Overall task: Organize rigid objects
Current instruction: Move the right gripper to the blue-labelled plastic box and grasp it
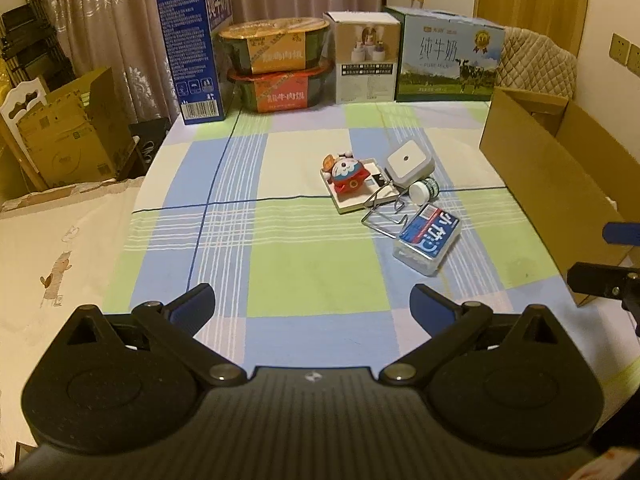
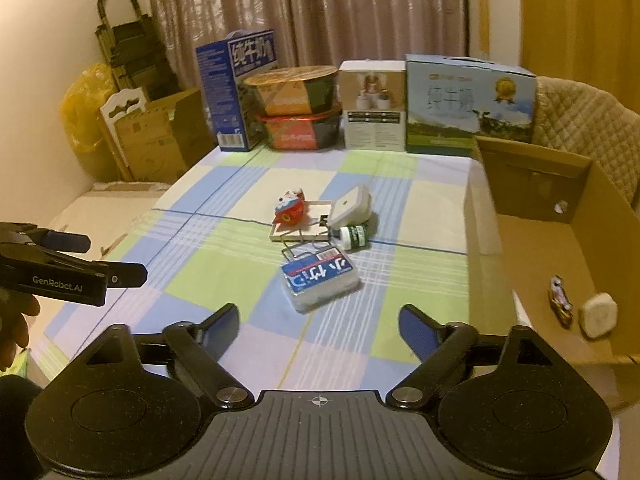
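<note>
A small heap lies mid-table: a red cat toy (image 1: 346, 176) on a white flat box (image 1: 354, 196), a white square gadget (image 1: 408, 160), a small white-capped bottle (image 1: 423, 189), a wire clip (image 1: 382, 210) and a clear box with a blue label (image 1: 427, 240). In the right wrist view the toy (image 2: 290, 211), gadget (image 2: 352, 206), bottle (image 2: 354, 236) and blue-label box (image 2: 319, 282) show too. My left gripper (image 1: 312, 304) is open and empty, short of the heap. My right gripper (image 2: 318, 322) is open and empty, just before the blue-label box.
An open cardboard box (image 2: 540, 248) stands at the table's right edge, holding a white piece (image 2: 598, 314) and a small wrapped item (image 2: 560, 300). Milk cartons (image 1: 448, 56), stacked noodle bowls (image 1: 276, 64) and a white carton (image 1: 366, 56) line the far edge. The checked tablecloth (image 1: 280, 264) covers the table.
</note>
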`<state>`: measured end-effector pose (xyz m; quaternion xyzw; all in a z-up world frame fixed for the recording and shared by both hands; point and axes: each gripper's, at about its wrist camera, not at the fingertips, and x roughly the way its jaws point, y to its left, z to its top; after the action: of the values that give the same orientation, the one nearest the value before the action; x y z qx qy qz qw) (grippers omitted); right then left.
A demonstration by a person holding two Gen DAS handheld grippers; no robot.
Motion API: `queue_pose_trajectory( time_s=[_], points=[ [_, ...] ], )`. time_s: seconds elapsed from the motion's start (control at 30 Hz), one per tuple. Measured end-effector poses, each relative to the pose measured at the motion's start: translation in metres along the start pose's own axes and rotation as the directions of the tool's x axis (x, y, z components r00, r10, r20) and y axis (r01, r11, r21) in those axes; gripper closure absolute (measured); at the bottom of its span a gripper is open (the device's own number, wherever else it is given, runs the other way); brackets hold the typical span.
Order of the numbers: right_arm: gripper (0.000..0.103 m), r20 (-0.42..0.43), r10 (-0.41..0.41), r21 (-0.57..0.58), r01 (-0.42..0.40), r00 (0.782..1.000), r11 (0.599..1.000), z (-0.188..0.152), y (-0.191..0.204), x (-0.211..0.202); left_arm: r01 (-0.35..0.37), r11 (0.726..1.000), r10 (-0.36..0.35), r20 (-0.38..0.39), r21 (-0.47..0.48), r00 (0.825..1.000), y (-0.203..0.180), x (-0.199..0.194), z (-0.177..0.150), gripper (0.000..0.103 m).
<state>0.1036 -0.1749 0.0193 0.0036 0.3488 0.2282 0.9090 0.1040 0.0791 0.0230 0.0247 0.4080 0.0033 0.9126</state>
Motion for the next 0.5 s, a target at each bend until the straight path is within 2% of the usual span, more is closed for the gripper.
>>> queue_pose_trajectory(
  time_s=[0.17,0.5],
  points=[
    [0.003,-0.012,0.020,-0.024,-0.020,1.000,1.000,0.005,-0.003,0.030,-0.002,1.000,0.003,-0.018,0.015,1.000,0.006,0.024,0.002,0.001],
    [0.002,-0.064,0.041,-0.111,-0.048,0.997,0.993,0.013,-0.012,0.106,0.037,0.999,-0.036,-0.055,0.025,0.998,0.018,0.080,0.010,0.001]
  ],
)
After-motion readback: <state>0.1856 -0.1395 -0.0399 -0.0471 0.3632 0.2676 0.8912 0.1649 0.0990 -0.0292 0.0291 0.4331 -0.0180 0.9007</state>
